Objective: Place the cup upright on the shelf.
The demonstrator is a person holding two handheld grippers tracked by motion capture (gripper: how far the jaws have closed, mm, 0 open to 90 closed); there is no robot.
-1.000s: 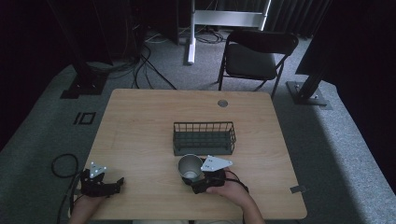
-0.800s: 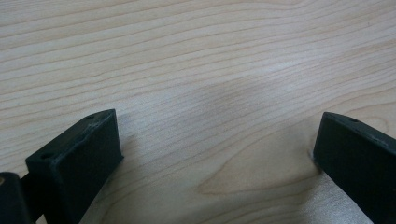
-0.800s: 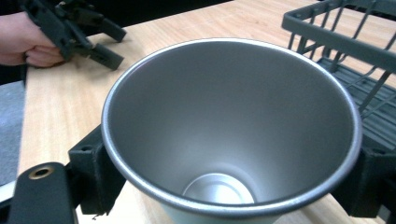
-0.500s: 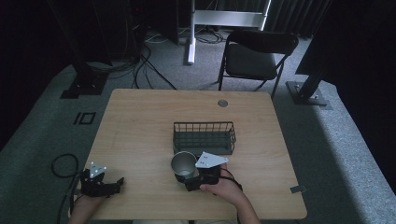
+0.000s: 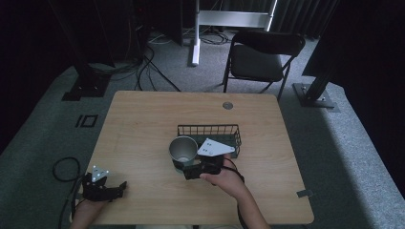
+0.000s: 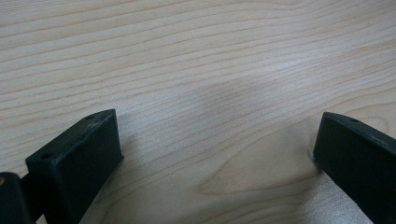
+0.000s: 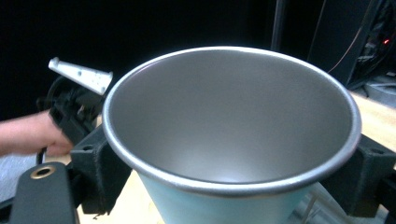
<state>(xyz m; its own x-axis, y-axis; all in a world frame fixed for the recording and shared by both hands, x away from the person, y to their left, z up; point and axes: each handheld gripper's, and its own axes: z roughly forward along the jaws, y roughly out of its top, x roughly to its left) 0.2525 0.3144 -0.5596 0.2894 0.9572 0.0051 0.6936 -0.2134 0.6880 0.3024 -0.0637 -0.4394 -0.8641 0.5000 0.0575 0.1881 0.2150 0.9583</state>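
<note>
A steel cup (image 5: 183, 148) with a pale outer wall hangs just in front of the wire basket (image 5: 210, 129), near the table's middle. My right gripper (image 5: 183, 165) is shut on its lower wall, a hand behind it. In the right gripper view the cup (image 7: 233, 116) stands upright and empty, and my right gripper (image 7: 233, 191) has one black jaw pressed to each side. My left gripper (image 5: 119, 188) rests at the table's front left corner. In the left gripper view my left gripper (image 6: 219, 154) is open, its jaws wide apart over bare wood (image 6: 196, 70).
The black wire basket sits right of the table's centre with nothing visible inside. A round cable grommet (image 5: 228, 105) lies near the far edge. A folding chair (image 5: 260, 59) stands beyond the table, and a cable loop (image 5: 64, 168) lies on the floor at left.
My right gripper and the cup have shifted a little left and risen toward the basket's near side. The left gripper has stayed put.
</note>
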